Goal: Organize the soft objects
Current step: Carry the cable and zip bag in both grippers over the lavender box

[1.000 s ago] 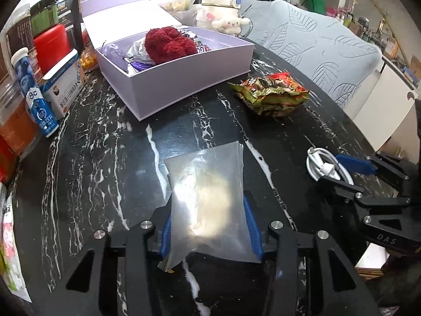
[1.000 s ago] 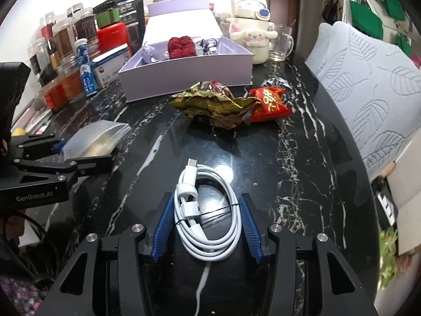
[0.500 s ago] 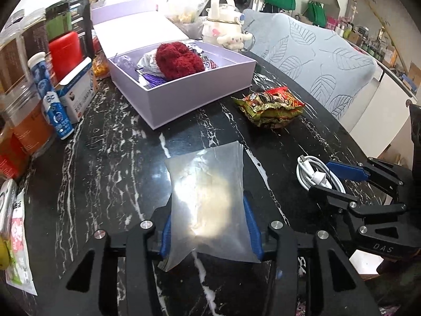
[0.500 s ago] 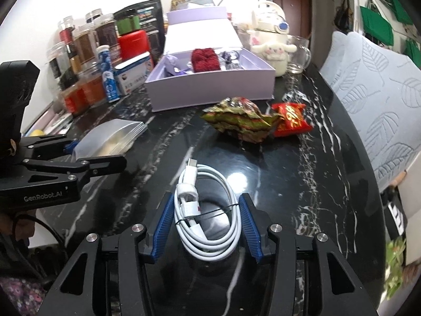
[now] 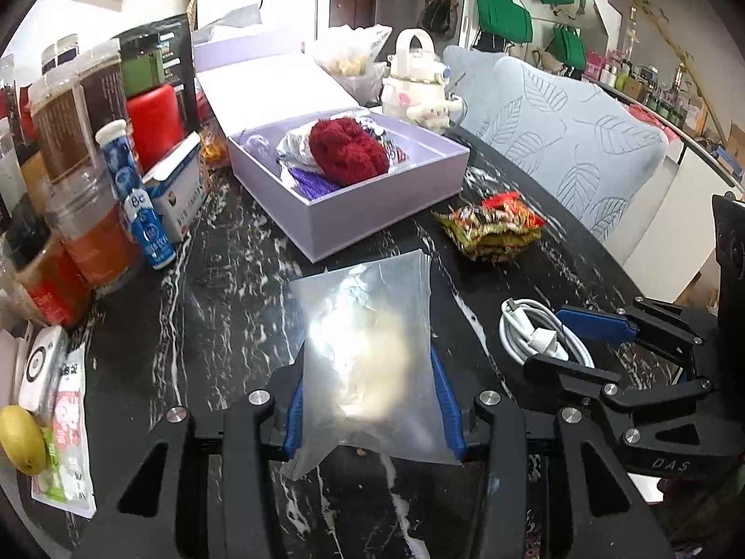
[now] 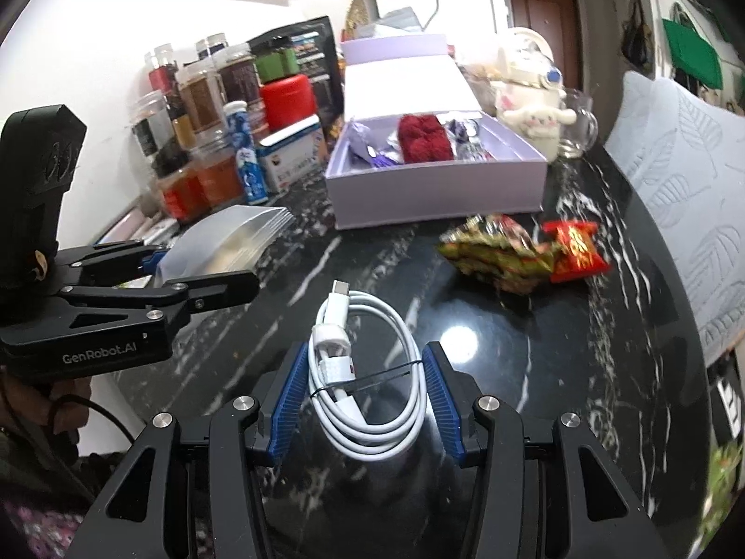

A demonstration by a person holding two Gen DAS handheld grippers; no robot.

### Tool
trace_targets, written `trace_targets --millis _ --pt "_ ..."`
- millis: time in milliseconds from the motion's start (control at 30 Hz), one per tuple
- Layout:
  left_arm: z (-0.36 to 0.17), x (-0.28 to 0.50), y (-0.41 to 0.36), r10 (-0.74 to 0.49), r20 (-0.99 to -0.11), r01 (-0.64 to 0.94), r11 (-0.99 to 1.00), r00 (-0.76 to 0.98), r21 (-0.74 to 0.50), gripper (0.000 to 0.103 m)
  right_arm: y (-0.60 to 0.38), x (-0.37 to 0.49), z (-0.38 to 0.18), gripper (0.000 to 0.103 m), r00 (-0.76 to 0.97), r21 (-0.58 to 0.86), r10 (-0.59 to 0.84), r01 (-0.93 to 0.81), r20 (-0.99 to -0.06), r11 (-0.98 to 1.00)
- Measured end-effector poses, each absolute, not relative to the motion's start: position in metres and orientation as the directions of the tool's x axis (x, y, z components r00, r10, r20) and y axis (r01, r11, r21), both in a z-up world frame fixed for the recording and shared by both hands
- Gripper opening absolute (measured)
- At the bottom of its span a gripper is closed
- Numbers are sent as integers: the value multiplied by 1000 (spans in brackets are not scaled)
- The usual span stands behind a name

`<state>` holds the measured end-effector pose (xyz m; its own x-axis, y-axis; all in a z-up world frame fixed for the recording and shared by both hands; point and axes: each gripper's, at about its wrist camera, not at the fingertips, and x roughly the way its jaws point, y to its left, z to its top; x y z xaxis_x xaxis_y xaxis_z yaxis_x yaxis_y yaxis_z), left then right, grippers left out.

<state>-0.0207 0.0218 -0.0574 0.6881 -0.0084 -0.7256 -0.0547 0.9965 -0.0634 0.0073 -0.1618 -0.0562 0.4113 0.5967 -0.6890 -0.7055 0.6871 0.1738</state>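
My left gripper (image 5: pixel 370 391) is shut on a clear plastic bag (image 5: pixel 368 349) with pale contents and holds it above the black marble table (image 5: pixel 223 298). My right gripper (image 6: pixel 368 384) is shut on a coiled white cable (image 6: pixel 368 372), also held above the table. The open lilac box (image 5: pixel 372 205) stands ahead, holding a red fluffy item (image 5: pixel 347 149) and purple wrappers. Crumpled snack packets (image 5: pixel 489 230) lie right of the box. In the right wrist view the left gripper (image 6: pixel 205 275) with the bag (image 6: pixel 228 242) is at the left, and the box (image 6: pixel 437 186) is ahead.
Jars, a red canister (image 5: pixel 153 121), a blue tube (image 5: pixel 139 205) and a small carton (image 5: pixel 179 191) crowd the table's left edge. A white plush kettle (image 5: pixel 419 84) stands behind the box. A leaf-pattern cushion (image 5: pixel 572 149) is at the right. A lemon (image 5: pixel 21 438) lies near left.
Both grippers have risen and drawn back from the table with the bag and the cable still held. The box and snack packets now look farther below and ahead.
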Motion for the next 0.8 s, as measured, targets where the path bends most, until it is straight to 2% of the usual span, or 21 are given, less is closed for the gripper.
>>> trace_targets --millis 567,800 --pt "1 12 35 2 -606 -43 998 795 -53 45 -144 44 11 49 489 112 648 -742 -585 661" --pt "34 38 39 -1 -527 -20 999 850 -35 45 -138 70 43 49 550 28 641 -747 -535 664"
